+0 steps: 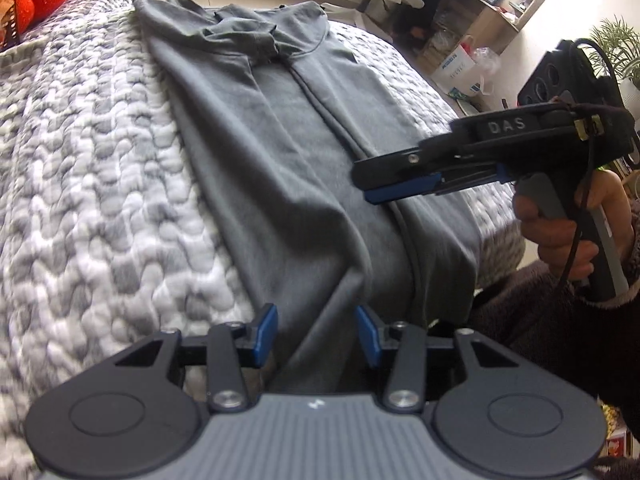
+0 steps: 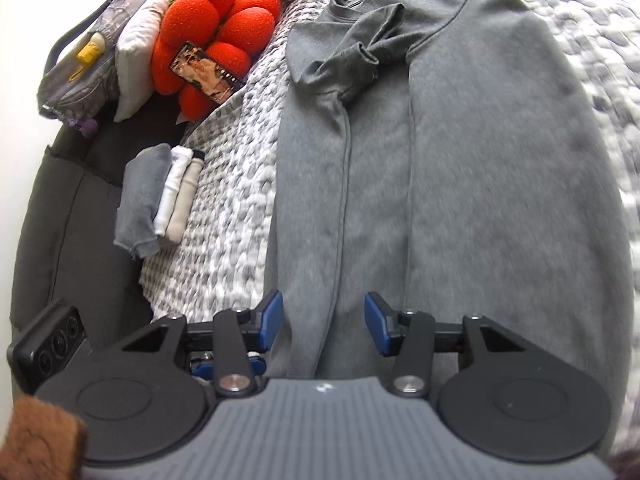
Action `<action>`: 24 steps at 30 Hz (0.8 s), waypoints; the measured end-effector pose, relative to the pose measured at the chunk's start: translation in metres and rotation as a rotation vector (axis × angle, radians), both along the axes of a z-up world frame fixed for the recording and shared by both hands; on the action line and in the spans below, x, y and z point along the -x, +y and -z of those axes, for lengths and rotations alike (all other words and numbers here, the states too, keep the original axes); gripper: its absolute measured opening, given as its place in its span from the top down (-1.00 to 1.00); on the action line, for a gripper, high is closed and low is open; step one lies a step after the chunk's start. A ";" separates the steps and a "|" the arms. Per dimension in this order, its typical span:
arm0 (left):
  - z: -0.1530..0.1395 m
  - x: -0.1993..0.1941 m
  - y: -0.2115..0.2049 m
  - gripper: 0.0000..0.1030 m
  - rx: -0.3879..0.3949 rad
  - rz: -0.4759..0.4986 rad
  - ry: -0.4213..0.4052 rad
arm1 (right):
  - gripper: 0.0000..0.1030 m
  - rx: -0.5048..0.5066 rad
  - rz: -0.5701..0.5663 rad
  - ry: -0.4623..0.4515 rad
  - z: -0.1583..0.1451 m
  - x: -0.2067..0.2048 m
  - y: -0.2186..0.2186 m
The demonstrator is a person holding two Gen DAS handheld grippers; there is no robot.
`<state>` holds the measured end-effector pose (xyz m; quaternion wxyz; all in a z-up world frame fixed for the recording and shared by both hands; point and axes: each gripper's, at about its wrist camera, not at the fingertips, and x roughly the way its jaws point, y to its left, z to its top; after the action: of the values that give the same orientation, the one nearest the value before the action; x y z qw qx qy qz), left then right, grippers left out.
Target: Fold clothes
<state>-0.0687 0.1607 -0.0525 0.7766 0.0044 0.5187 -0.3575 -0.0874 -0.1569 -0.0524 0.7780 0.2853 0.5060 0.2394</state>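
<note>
The grey cotton shirt [image 2: 440, 160], its 2 sides folded inward, is laid lengthwise on the quilted grey-and-white bedspread [image 1: 100, 160], extending away from both tools. The left gripper [image 1: 316, 334] and right gripper [image 2: 324, 322] are held open and empty above its near hem.

Both grippers are angled downward, jaws parted. The left gripper [image 1: 316, 334] shows its blue pads [image 1: 266, 334] standing apart with an open gap between them — nothing pinched. The right gripper [image 2: 324, 326] looks about the same in its own view, blue pads apart, nothing clamped. From the left wrist view you can also see the right gripper [image 1: 400, 184] side-on, pointing left, and the person's right hand [image 1: 560, 232] wrapped around its grey handle — fingers curled on the grip, a dark fuzzy sleeve [image 1: 560, 336] at the wrist.
</note>
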 end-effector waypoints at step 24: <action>0.030 0.052 -0.034 0.20 0.080 0.222 0.036 | 0.04 -0.140 -0.024 0.036 0.027 0.041 -0.004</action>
<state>-0.1206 0.1268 -0.0821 0.7224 0.0245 0.5143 -0.4615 -0.1283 -0.1608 -0.0789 0.7439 0.3374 0.5053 0.2784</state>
